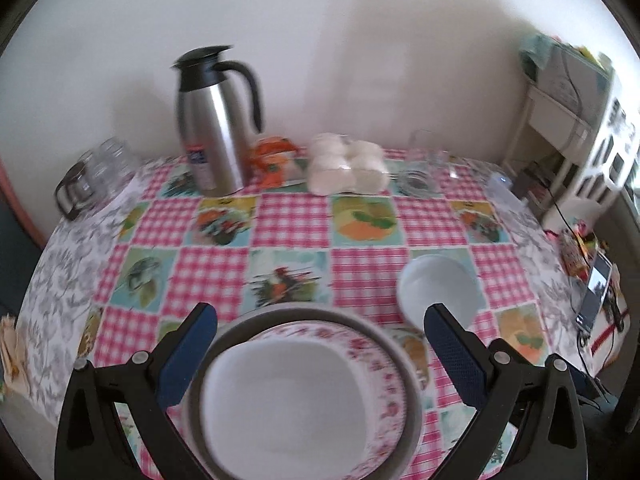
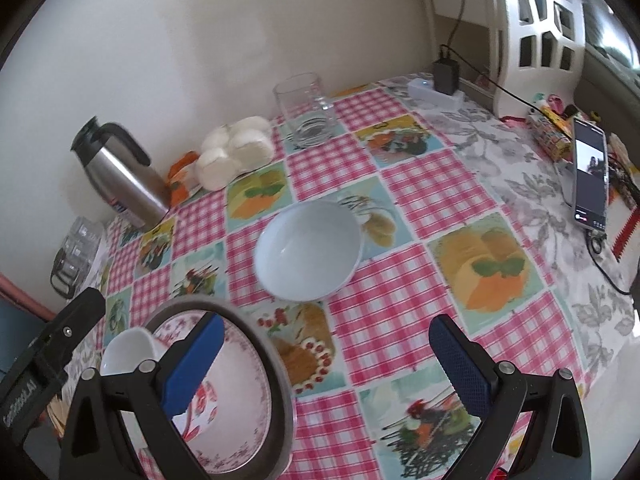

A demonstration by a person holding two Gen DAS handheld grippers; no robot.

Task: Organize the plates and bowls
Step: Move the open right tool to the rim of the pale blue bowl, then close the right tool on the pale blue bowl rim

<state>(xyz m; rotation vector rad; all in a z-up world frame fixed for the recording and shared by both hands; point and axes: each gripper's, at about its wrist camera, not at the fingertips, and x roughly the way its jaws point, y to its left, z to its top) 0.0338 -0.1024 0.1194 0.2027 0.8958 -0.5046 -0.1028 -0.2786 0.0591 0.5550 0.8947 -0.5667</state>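
Loose bowl [image 2: 308, 250] sits on table [image 2: 420, 320] straight ahead of right hand-held gripper [image 2: 332, 360], nearer it than left hand-held gripper [image 1: 320, 344]; both jaws apart, empty. Plate stack [image 1: 304, 396] lies under left.

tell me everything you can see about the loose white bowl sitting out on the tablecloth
The white bowl is round, plain and glossy, probably ceramic. It is empty and stands upright, alone on the checked tablecloth, apart from the plate stack. Nothing touches it; it lies ahead of the open right gripper. In the left wrist view the bowl shows partly behind a finger.
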